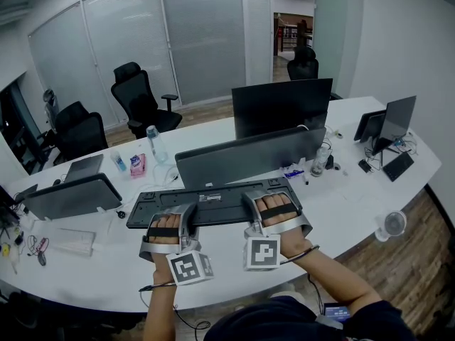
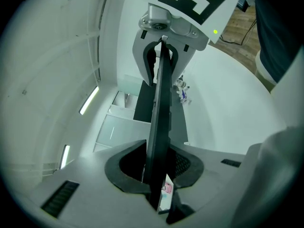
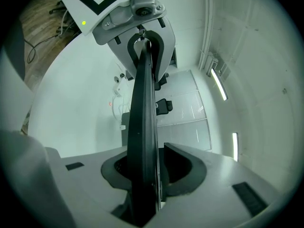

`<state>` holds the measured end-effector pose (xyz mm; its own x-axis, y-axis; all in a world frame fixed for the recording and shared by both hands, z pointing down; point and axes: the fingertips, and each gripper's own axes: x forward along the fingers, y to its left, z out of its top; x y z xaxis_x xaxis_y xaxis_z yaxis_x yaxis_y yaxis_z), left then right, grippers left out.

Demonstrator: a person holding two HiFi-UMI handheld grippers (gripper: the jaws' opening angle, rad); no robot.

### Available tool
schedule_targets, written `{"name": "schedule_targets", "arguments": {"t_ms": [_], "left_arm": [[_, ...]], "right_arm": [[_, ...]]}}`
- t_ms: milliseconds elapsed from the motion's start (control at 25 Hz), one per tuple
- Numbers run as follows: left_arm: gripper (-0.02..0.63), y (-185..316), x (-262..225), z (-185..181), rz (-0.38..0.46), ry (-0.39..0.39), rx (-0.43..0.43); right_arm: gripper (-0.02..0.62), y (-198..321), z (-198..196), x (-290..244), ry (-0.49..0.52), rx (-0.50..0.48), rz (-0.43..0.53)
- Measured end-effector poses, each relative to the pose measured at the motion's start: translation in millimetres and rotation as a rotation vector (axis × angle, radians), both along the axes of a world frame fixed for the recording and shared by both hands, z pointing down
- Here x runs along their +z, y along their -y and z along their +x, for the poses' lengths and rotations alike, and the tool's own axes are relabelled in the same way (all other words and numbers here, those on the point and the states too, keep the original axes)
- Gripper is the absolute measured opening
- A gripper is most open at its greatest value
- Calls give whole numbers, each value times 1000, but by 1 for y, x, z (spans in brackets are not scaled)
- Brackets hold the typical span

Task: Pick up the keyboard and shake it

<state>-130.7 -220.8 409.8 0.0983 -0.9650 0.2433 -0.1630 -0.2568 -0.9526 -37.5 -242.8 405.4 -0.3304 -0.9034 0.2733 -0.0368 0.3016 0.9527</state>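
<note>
Black keyboard (image 1: 213,206) sits clamped edgewise in both left tool (image 1: 174,215) and right tool (image 1: 274,203).

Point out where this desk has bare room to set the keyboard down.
Bare desk runs from the right gripper to the small fan; another strip lies near the edge left of the left gripper. Behind the keyboard it is crowded: monitors, bottle, cup.
</note>
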Motion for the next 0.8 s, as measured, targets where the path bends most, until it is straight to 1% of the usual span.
{"name": "schedule_targets", "arguments": {"t_ms": [120,200,280,360,560,800], "left_arm": [[98,0,-2,-3,15,-6,2],[98,0,-1,-5,10,-11,2],[98,0,-1,-6,7,-15,1],[98,1,0,-7,8,-18,-3],[97,6,-1,-15,11,-17,-36],[97,11,0,-26,6,-30,-79]], "right_arm": [[151,0,-1,-5,-21,1,55],[179,-3,-6,-9,0,-15,60],[189,-4,-8,-11,10,-26,68],[200,-4,-6,-12,2,-25,95],[206,-6,-5,-17,-10,-23,134],[206,-11,-8,-23,30,-37,139]]}}
